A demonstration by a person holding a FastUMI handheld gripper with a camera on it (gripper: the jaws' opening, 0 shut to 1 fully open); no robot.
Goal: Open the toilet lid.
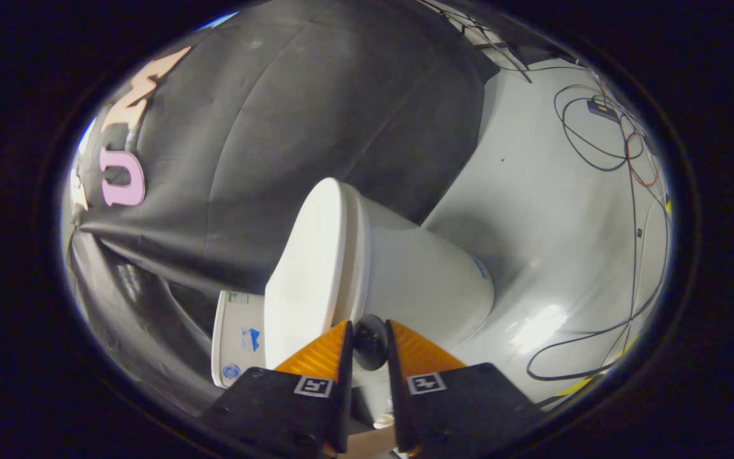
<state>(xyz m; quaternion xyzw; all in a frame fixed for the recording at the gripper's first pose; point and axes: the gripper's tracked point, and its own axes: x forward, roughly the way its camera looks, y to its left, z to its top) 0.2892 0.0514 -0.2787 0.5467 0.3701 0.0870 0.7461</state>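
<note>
Your tongs (367, 331) pinch a black knob (370, 347) at the lid (306, 274) edge. The lid looks rigid, smooth, slippery plastic, hinged; hold the knob, not the rim.

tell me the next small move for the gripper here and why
Probably keep hold and swing the toilet lid a little further back toward the tank. The gripper has its fingers narrowly apart around a black knob at the lid's edge, and the lid looks raised off the bowl.
</note>
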